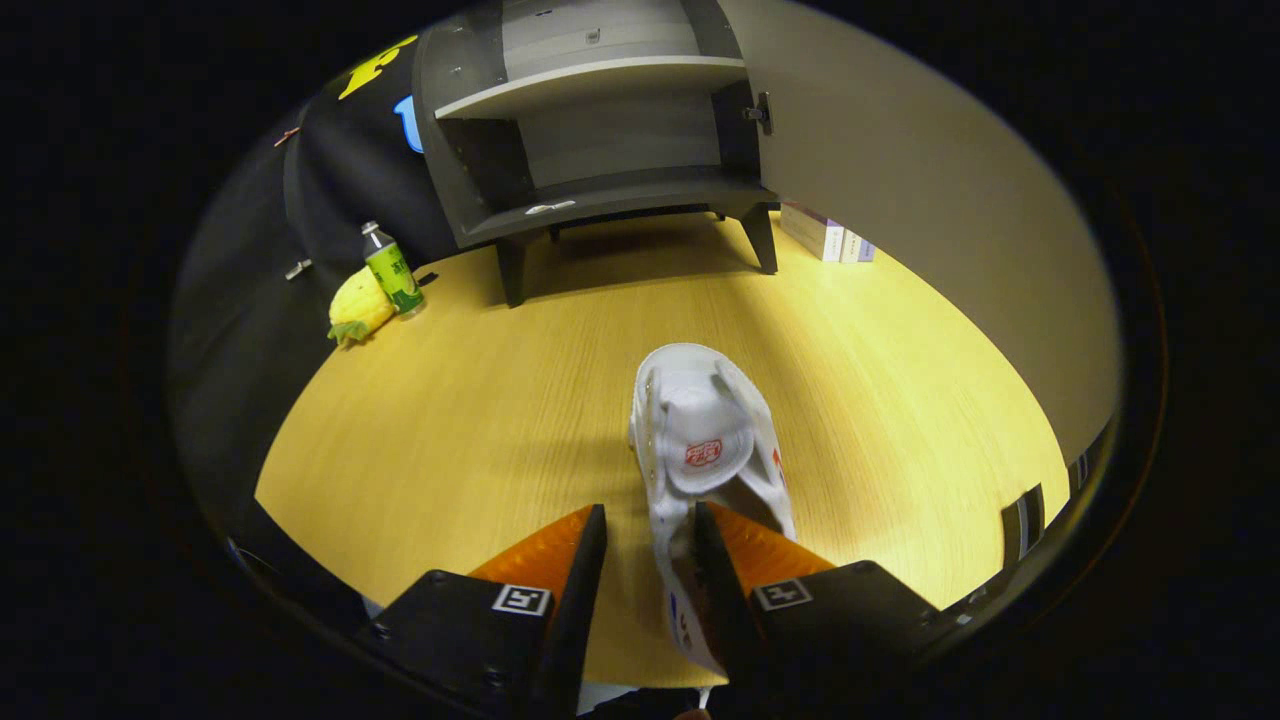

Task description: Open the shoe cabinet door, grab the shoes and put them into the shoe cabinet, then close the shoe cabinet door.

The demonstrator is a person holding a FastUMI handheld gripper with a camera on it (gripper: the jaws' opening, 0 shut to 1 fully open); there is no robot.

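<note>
A white shoe [705,440] lies mid-floor [470,420], its heel between the parted fingers of the gripper [650,530], touching the right one only. Beyond, the cabinet [600,130] stands open at the floor's far edge; a bottle [392,270] and plush toy [358,308] sit to its left.

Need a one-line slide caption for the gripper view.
Gripper open around the heel of a white shoe on the wooden table, open shoe cabinet beyond.
</note>
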